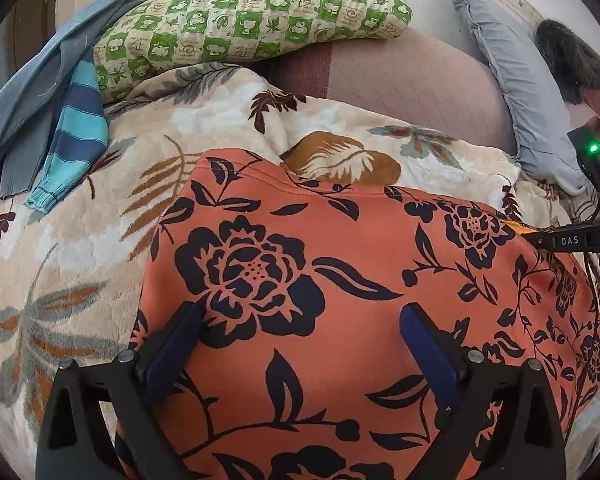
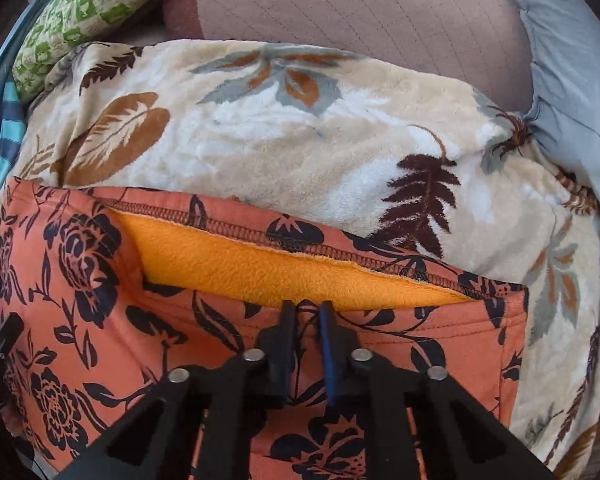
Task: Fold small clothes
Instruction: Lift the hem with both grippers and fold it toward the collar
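Right wrist alone shows orange fleece lining [image 2: 284,268]. Right gripper [image 2: 307,312] pinches floral garment [image 2: 100,304] hem; garment runs left-right. Left gripper [image 1: 302,316] spread wide, empty.

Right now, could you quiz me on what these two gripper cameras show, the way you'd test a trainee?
1. True or false: the left gripper is clamped shut on the orange floral garment.
2. What has the right gripper pinched? A) the green checked pillow B) the garment's edge beside its orange fleece lining C) the striped sleeve
3. What does the garment lie on?

Key:
1. False; its jaws stand wide apart over the cloth.
2. B
3. A cream leaf-print blanket.
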The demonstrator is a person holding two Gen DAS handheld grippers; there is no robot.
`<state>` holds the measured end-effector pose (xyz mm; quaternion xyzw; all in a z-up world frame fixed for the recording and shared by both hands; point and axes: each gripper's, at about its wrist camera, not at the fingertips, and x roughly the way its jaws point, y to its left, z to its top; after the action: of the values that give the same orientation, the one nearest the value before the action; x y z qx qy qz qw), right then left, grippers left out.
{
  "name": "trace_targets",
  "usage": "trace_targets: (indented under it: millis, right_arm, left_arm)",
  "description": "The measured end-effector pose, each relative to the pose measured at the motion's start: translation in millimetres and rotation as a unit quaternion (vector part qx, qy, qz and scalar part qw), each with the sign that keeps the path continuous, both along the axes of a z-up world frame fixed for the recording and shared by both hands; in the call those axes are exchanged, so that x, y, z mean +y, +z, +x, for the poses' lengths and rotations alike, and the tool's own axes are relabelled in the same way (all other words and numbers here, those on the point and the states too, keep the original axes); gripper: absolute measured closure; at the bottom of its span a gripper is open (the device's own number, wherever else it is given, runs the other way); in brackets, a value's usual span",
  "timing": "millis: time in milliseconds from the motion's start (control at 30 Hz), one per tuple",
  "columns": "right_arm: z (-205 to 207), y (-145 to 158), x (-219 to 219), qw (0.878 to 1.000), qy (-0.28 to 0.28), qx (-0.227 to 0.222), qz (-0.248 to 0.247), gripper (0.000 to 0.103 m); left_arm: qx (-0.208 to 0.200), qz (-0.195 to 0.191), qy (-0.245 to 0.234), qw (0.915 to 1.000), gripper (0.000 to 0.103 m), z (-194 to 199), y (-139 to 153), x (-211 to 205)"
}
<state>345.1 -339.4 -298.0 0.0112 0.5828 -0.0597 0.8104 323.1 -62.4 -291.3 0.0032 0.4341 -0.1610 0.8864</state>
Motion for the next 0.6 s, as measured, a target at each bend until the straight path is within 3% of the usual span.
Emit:
trace_targets:
  millis: [67, 267, 333, 467, 600]
  right_arm:
    - [-4.1, 13.2, -1.7, 1.000, -0.005, -0.028, -0.009, 0.097]
    - [-6.7, 42.4, -34.7, 0.991, -0.070, -0.112, 0.026, 0.097]
    - [0.5, 32.7, -45.0, 0.988, -0.087, -0.120, 0.049, 0.097]
    - [15.5, -16.3, -52.8, 0.987, -0.093, -0.097, 0.090, 0.092]
    - [-5.9, -4.4, -85.0, 0.960, -0.149, -0.138, 0.192, 0.091]
  left_arm:
    - [0.000, -0.001, 0.001, 1.0000, 0.004, -0.2, -0.2, -0.2]
    - [0.002, -0.006, 0.005, 1.0000, 0.004, 0.6, 0.3, 1.1]
    - [0.003, -0.010, 0.007, 0.9999, 0.004, 1.2, 0.4, 2.5]
    - [0.002, -0.007, 0.005, 1.0000, 0.004, 0.5, 0.2, 2.6]
    - [0.006, -0.015, 0.012, 0.9998, 0.004, 1.0, 1.8, 7.5]
